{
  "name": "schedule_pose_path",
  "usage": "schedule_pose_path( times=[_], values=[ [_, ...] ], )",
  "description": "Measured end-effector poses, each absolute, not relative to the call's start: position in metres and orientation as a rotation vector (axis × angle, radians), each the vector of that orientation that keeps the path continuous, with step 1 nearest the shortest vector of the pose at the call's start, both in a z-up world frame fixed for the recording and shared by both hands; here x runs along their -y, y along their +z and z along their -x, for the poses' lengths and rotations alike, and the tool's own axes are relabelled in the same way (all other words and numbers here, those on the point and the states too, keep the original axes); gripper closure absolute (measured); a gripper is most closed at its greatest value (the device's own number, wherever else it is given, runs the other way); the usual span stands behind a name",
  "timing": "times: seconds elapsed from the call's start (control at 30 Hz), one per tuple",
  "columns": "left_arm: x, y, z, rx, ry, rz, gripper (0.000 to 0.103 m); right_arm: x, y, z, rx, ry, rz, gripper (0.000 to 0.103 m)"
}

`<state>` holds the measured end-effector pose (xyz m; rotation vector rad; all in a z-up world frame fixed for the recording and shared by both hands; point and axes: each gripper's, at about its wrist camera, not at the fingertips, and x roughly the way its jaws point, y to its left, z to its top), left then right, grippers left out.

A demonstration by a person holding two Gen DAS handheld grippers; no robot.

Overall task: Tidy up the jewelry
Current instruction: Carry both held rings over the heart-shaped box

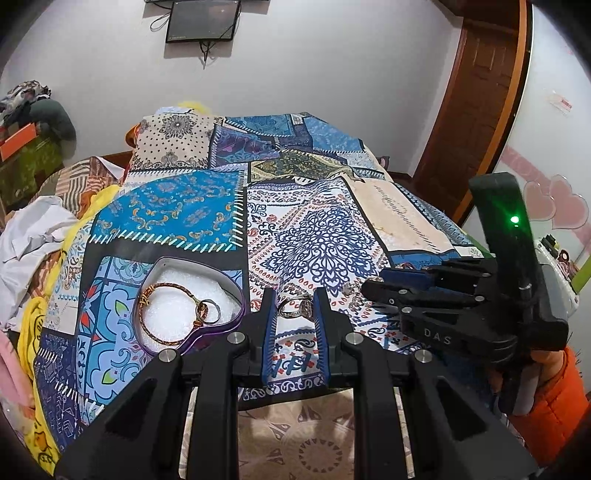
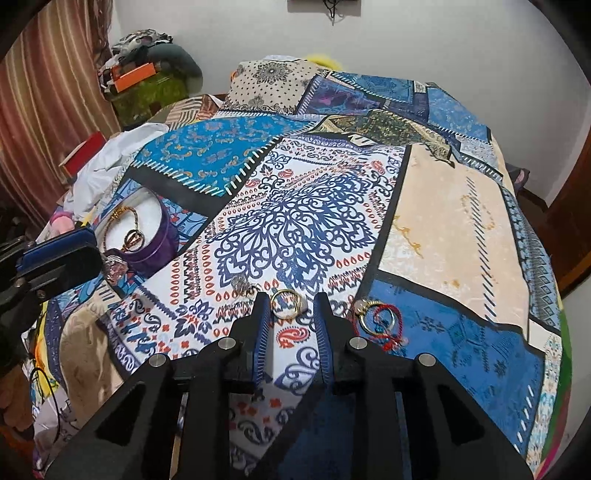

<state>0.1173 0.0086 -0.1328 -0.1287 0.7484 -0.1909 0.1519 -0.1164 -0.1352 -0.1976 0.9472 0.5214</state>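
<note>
Left hand-held gripper point(image 1: 294, 301) holds silver ring point(image 1: 295, 308) over patchwork bedspread point(image 1: 314, 236). Purple heart-shaped box point(image 1: 192, 302) to left contains bangle point(image 1: 162, 314). Right hand-held gripper point(image 1: 373, 288) at right.

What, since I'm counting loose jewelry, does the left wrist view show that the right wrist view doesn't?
Only the left wrist view: the wall screen, the door and an orange sleeve.
Only the right wrist view: the gold ring lying between the right fingers, the red cord and the curtain.
Both: the heart box with its bracelet, and the silver ring held by the left fingers.
</note>
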Motion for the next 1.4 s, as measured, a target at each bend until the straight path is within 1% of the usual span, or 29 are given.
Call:
schedule_pose_path(
  times=[0.17,0.2,0.3,0.33,0.77,1.07,1.4],
  values=[
    [-0.009,-0.135,-0.118,-0.756,-0.186,0.135,0.084,0.114,-0.136,-0.15,-0.936,0.532,0.214,0.082],
    [-0.009,-0.134,-0.118,-0.754,-0.185,0.137,0.084,0.116,-0.136,-0.15,-0.935,0.521,0.203,0.084],
    [-0.008,-0.132,-0.118,-0.748,-0.185,0.13,0.084,0.12,-0.134,-0.151,-0.934,0.506,0.171,0.086],
    [-0.008,-0.131,-0.117,-0.742,-0.184,0.129,0.084,0.12,-0.133,-0.153,-0.938,0.504,0.167,0.097],
    [-0.025,-0.11,-0.097,-0.679,-0.142,0.136,0.084,0.122,-0.105,-0.141,-0.869,0.499,0.138,0.097],
    [-0.053,-0.098,-0.087,-0.633,-0.072,0.14,0.084,0.09,-0.079,-0.131,-0.797,0.576,0.128,0.097],
    [-0.088,-0.111,-0.088,-0.652,-0.006,0.173,0.084,0.037,-0.087,-0.134,-0.8,0.678,0.129,0.097]
  ],
)
